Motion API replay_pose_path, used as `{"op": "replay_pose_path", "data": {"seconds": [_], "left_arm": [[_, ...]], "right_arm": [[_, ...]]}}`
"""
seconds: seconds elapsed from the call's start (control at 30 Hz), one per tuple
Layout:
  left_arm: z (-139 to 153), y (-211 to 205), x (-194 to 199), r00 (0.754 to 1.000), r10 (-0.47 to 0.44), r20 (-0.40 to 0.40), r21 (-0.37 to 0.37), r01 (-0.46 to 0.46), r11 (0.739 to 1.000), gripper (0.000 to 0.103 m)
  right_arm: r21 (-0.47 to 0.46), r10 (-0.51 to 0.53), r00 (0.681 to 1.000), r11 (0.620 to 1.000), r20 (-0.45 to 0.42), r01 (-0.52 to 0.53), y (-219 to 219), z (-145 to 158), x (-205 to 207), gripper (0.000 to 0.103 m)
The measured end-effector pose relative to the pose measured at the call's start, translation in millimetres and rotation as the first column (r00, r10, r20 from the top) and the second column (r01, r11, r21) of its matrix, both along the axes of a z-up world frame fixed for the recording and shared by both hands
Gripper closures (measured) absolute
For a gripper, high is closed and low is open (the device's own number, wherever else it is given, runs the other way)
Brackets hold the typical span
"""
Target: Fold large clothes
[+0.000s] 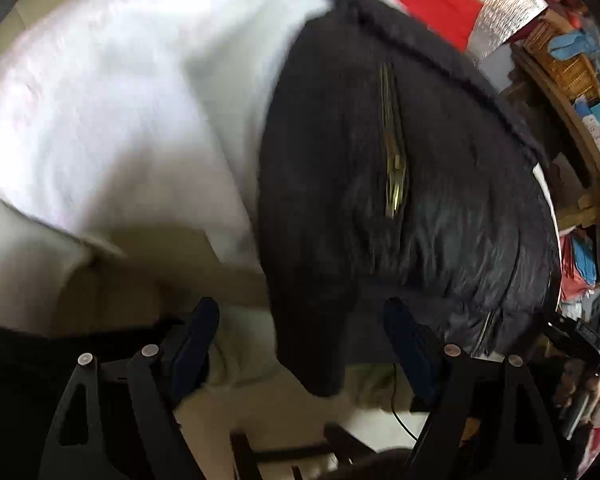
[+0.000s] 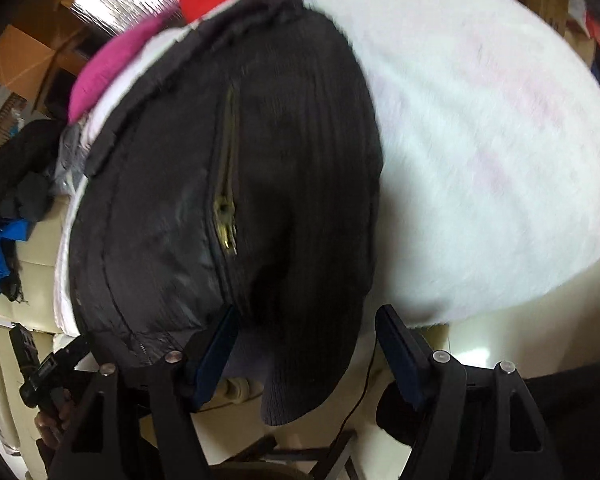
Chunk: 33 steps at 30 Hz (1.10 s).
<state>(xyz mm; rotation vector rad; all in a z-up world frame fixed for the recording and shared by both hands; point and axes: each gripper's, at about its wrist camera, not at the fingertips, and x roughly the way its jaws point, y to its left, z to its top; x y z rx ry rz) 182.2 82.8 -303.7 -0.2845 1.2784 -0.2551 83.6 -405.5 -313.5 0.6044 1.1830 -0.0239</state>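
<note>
Soft daylight, motion blur, fisheye warping

Cluttered home room, storage-like. Wooden shelving (image 1: 572, 92) at 2 o'clock packed with household odds; cardboard box (image 2: 18, 56) at 10 o'clock. Heaped clothes (image 2: 8, 184) at 9 o'clock, cream sofa (image 2: 36, 276) beneath

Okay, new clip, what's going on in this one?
A person with a tool in each hand is working on a dark jacket with a brass zipper, lying on a fluffy white cover. Both the left tool and the right tool are open at the jacket's near edge, its hem hanging between their fingers, nothing clamped. The jacket looks partly folded, but blur makes that uncertain.
</note>
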Motion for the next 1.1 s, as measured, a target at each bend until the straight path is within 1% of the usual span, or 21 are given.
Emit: {"op": "replay_pose_path", "data": {"seconds": [0.1,0.2,0.27,0.3,0.33,0.37,0.43,0.53,0.57,0.6,0.63,0.67,0.73,0.77,0.8,0.83,0.87,0.9,0.93,1.03,1.1], "left_arm": [[-12,-9,3,0.999,-0.015,-0.043,-0.017,0.015,1.0,0.019],[-18,-8,2,0.999,-0.005,-0.043,-0.059,0.002,0.998,0.021],[-20,-10,1,0.999,-0.014,-0.035,-0.082,0.011,0.997,0.043],[-19,-12,0,0.999,-0.027,-0.026,-0.067,0.026,0.997,0.057],[-18,-13,-1,0.999,-0.032,-0.015,-0.053,0.032,0.998,0.066],[-16,-14,-3,0.999,-0.036,-0.004,-0.051,0.036,0.998,0.07],[-11,-14,-4,0.999,-0.033,0.012,-0.062,0.034,0.997,0.077],[-9,-13,-4,1.0,-0.026,0.007,-0.079,0.026,0.997,0.077],[-11,-12,-4,1.0,-0.021,-0.004,-0.082,0.02,0.996,0.074],[-14,-10,-3,1.0,-0.018,-0.016,-0.088,0.017,0.996,0.061],[-19,-8,-1,0.999,-0.02,-0.047,-0.098,0.015,0.995,0.039],[-26,-6,4,0.997,-0.02,-0.075,-0.106,0.012,0.994,0.032],[-34,-5,8,0.995,-0.02,-0.097,-0.117,0.008,0.993,0.03],[-36,-6,9,0.995,-0.025,-0.101,-0.122,0.013,0.992,0.031],[-36,-6,9,0.995,-0.034,-0.096,-0.127,0.022,0.992,0.037],[-36,-7,8,0.995,-0.039,-0.088,-0.13,0.027,0.991,0.058],[-33,-8,8,0.996,-0.05,-0.074,-0.12,0.041,0.992,0.066],[-29,-8,7,0.996,-0.059,-0.062,-0.116,0.052,0.992,0.079],[-24,-7,7,0.997,-0.063,-0.053,-0.114,0.056,0.992,0.09],[-1,-4,5,0.997,-0.081,-0.008,-0.132,0.079,0.988,0.095],[22,-4,5,0.994,-0.099,0.047,-0.156,0.105,0.982,0.095]], "right_arm": [[-0.025,0.017,1.0,1.0,-0.019,-0.017,13,-12,6,0.029],[-0.046,0.015,1.0,0.999,-0.003,-0.015,18,-13,5,0.031],[-0.042,0.02,1.0,0.999,0.015,-0.019,20,-9,1,0.045],[-0.053,0.026,0.999,0.998,0.022,-0.025,23,-6,-3,0.049],[-0.065,0.032,0.999,0.997,0.026,-0.031,24,-3,-4,0.059],[-0.097,0.046,0.998,0.994,0.033,-0.043,28,3,-6,0.073],[-0.14,0.069,0.997,0.988,0.044,-0.062,33,11,-11,0.073],[-0.119,0.088,0.994,0.99,0.059,-0.08,32,15,-15,0.073],[-0.115,0.088,0.995,0.99,0.052,-0.082,30,13,-17,0.07],[-0.103,0.082,0.996,0.992,0.037,-0.078,25,9,-17,0.07],[-0.083,0.06,0.998,0.995,0.012,-0.059,21,2,-17,0.068],[-0.073,0.05,0.999,0.996,0.001,-0.05,19,-1,-15,0.061],[-0.054,0.028,0.999,0.998,-0.028,-0.03,12,-10,-6,0.05],[-0.052,0.021,0.999,0.998,-0.043,-0.023,9,-14,-5,0.05],[-0.039,0.028,0.998,0.999,-0.05,-0.03,8,-17,-3,0.05],[-0.037,0.041,0.998,0.998,-0.044,-0.043,7,-17,-3,0.053],[-0.035,0.061,0.998,0.997,-0.026,-0.062,7,-16,-4,0.066],[-0.021,0.07,0.997,0.997,-0.016,-0.07,6,-14,-4,0.069],[-0.038,0.078,0.997,0.996,-0.008,-0.078,6,-9,-6,0.082],[-0.053,0.087,0.996,0.995,0.036,-0.085,14,12,-10,0.086],[-0.041,0.086,0.991,0.996,0.102,-0.083,12,37,-11,0.087]]}}
